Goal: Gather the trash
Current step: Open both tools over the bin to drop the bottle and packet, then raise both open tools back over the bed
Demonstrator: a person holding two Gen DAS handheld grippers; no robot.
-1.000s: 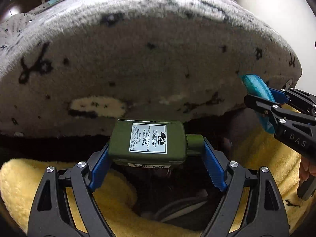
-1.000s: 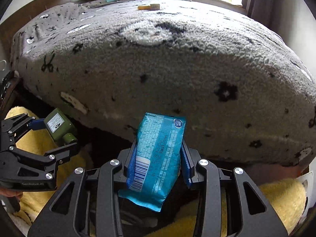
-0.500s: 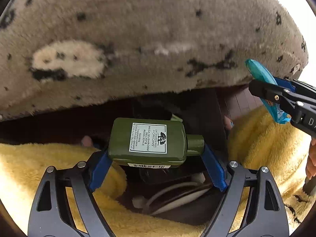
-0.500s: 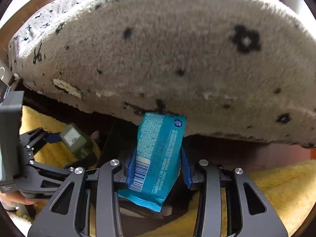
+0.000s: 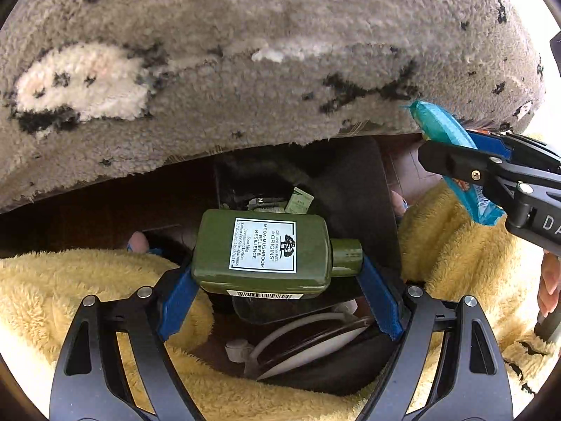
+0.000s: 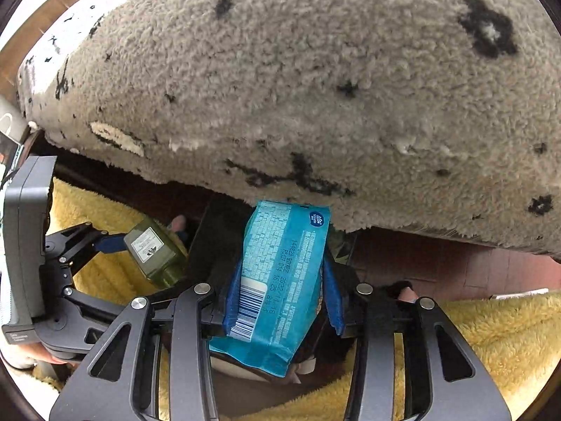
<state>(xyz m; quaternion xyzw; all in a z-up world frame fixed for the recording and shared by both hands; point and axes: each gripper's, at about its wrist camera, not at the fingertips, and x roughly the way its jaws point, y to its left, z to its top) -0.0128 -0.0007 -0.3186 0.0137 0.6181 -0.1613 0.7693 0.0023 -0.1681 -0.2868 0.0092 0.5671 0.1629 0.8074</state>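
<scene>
You had the grey fleece blanket (image 6: 315, 87) filling the upper part of both views, its ragged edge hanging over a dark open bin (image 5: 350, 189) on the floor, with yellow plush fabric (image 5: 70, 291) bunched on either side of it. Some scraps already lay inside the bin.

Your left gripper (image 5: 277, 280) was clamped on the green lotion bottle (image 5: 263, 249), gripped end to end, base against one blue pad and cap against the other, and held sideways above the bin mouth. Your right gripper (image 6: 280, 291) carried the blue wrapper (image 6: 280, 273) upright between its pads; its jaws had just been opening a little, and the packet was between them with the pads touching its sides.

What could have gone wrong, by my reading: the loosening right jaws could have let the light wrapper slide out early, and it might have drifted onto the yellow fabric instead of into the bin. The bottle, pinched by its round cap, could have pivoted or popped free. The blanket edge hung close enough to snag either piece.
</scene>
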